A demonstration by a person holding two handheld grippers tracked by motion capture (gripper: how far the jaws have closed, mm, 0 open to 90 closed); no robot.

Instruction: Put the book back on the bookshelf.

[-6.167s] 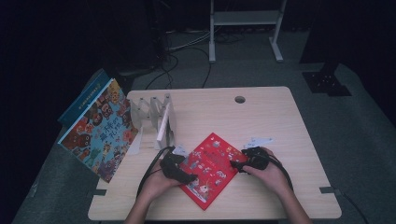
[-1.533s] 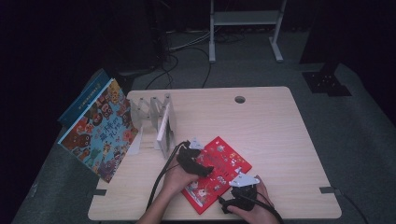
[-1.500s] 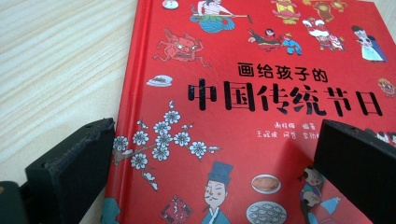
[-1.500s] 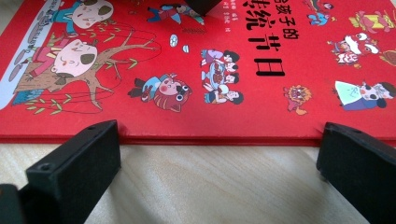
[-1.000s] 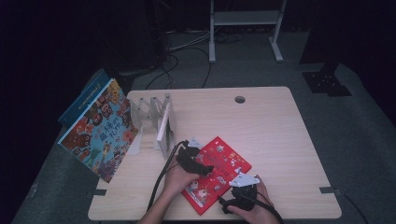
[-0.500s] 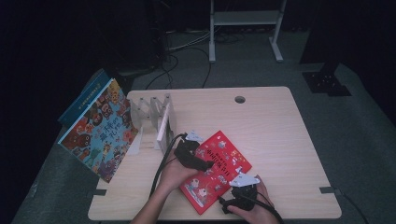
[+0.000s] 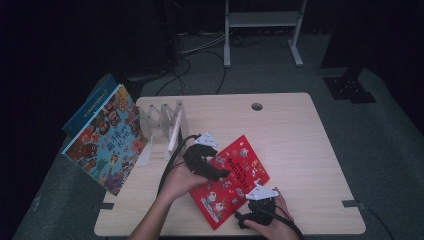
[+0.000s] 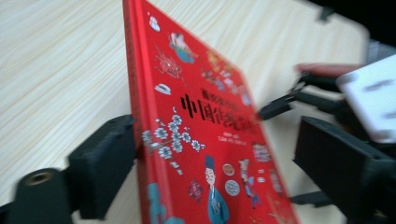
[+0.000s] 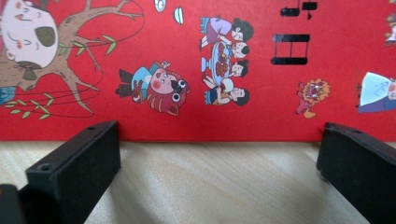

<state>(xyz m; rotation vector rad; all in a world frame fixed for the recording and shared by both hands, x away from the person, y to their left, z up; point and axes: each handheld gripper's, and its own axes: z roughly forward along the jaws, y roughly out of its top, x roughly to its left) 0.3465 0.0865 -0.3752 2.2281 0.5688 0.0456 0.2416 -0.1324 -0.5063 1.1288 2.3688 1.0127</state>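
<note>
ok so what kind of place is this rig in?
Probably a lab or studio recording bay, not a home: a lone light wood table with a cable hole, dark surroundings, loose cables on the grey floor and a metal stand behind. Picture books lean beside a clear rack.

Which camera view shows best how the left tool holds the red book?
The left gripper view: the red book stands tilted up between the left tool's jaws, which have just been closing, with one jaw at its spine. The high view shows that tool over the book's left edge. The right gripper view shows the cover's lower edge on the table.
</note>
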